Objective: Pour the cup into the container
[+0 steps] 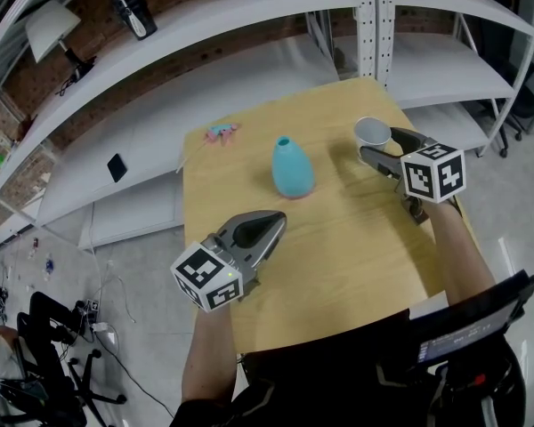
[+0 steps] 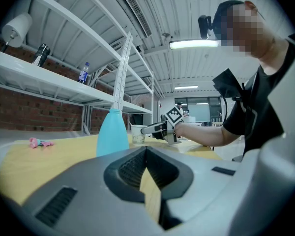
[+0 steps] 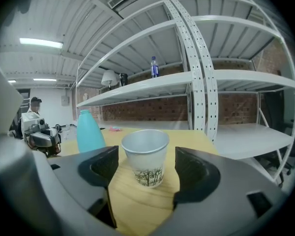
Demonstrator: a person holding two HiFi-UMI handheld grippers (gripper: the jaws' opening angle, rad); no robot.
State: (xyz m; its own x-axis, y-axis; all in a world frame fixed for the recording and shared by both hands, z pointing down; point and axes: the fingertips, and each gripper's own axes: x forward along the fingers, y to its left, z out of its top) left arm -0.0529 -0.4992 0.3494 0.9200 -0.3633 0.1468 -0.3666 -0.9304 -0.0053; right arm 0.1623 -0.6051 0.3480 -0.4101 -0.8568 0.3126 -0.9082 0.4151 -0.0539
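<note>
The right claw [image 1: 380, 143] stood spread around the upright cup [image 3: 145, 154], poised to grip it; the left claw [image 1: 274, 221], pressed together, hung idle near the container [image 1: 292, 167].

The cup [image 1: 371, 132] is set far right on the table [image 1: 338, 256], between the right gripper's [image 1: 380, 145] spread jaws. The container [image 1: 292, 167] is parked left of it, mid-table.

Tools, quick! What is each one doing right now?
Left tool: closed, empty.
Right tool: open, with the cup between its jaws, not gripped.
</note>
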